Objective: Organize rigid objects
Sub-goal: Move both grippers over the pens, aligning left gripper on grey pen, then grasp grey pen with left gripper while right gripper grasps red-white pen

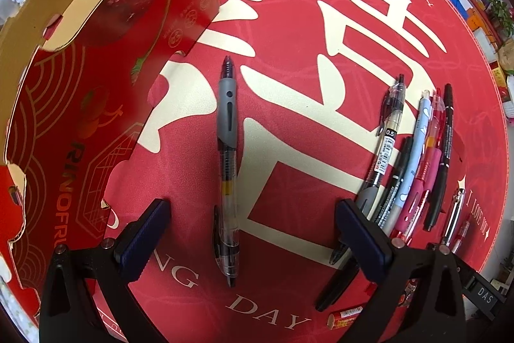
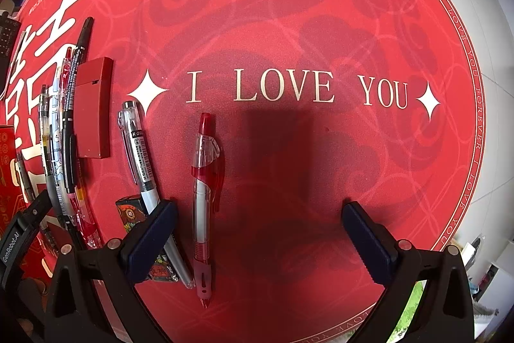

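Observation:
A grey-gripped clear pen [image 1: 227, 156] lies lengthwise on the red mat, between the open fingers of my left gripper [image 1: 253, 230], which holds nothing. To its right is a row of several pens [image 1: 414, 156]. In the right wrist view a red and clear pen [image 2: 204, 198] lies just inside the left finger of my open right gripper [image 2: 258, 233]. A clear pen with a black label [image 2: 141, 156] lies to its left, partly under that finger. Further left the same row of pens [image 2: 61, 143] shows.
A red fruit carton [image 1: 80, 85] with gold edges stands at the left. A flat red case [image 2: 93, 108] and a small patterned box [image 2: 128, 211] lie by the pens. A red tube [image 1: 345, 317] lies near the left gripper's right finger. The round mat [image 2: 321, 21] ends at white floor.

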Available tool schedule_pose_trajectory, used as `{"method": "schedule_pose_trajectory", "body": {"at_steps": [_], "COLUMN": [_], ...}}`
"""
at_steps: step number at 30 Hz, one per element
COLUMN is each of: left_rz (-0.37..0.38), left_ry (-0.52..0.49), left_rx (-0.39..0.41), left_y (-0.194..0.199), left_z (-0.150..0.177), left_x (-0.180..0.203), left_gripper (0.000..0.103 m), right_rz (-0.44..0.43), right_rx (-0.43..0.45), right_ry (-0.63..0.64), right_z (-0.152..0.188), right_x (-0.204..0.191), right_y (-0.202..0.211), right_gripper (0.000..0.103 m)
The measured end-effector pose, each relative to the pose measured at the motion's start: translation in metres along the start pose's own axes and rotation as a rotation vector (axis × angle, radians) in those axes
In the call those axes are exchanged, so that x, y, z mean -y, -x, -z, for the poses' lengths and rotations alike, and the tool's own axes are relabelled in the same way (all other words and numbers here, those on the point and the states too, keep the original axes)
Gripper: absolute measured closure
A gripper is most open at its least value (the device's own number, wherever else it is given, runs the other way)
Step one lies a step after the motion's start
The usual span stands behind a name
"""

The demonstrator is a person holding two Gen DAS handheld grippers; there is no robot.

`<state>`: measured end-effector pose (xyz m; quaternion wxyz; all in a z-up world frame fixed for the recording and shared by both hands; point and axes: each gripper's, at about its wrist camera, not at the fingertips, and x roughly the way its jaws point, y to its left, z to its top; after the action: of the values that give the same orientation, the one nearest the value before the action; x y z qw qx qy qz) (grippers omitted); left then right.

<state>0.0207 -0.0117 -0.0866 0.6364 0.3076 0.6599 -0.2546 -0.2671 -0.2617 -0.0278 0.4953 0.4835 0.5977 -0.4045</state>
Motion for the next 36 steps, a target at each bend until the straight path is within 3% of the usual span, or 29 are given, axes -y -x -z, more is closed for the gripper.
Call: {"method": "schedule_pose_trajectory", "body": {"at_steps": [10,13,17,19,23,28,33,36], "left_rz": [0.056,0.029,0.004,-0.003,-0.016,-0.030,-0.007,-0.005], "left_ry": [-0.073,-0.052,-0.027,-0.033,-0.036,-0.020,0.000,0.009], "left_rx": [0.009,0.042,0.061,0.059,0.071,0.049,0.061,0.065], "left_y": [0.022,0.031,0.043,0.047,0.050,0.044,0.053,0.054], "left_z": [-0.008,-0.015,-0.024,-0.031,-0.050,-0.068,-0.073,-0.076], "left_x": [0.029,0.029,0.030,0.027,0.039,0.040,0.036,0.043], "left_gripper": [0.000,0.000,0.000,0.000,0.000,0.000,0.000,0.000], "right_rz": [0.026,0.065,0.051,0.020,-0.002,0.008,0.010,0.013], "right_rx": [-0.003,0.012,0.017,0.012,0.021,0.058,0.062,0.064], "right_ry": [-0.075,-0.047,-0.008,-0.017,-0.024,0.054,0.059,0.086], "right_z": [0.009,0.010,0.012,0.014,0.018,0.021,0.024,0.022], "right_x": [0.019,0.019,0.008,0.005,0.000,-0.024,-0.035,-0.039], "right_y": [-0.002,0.000,0.002,0.002,0.005,0.015,0.015,0.020], "right_gripper": [0.000,0.000,0.000,0.011,0.020,0.050,0.054,0.067]}}
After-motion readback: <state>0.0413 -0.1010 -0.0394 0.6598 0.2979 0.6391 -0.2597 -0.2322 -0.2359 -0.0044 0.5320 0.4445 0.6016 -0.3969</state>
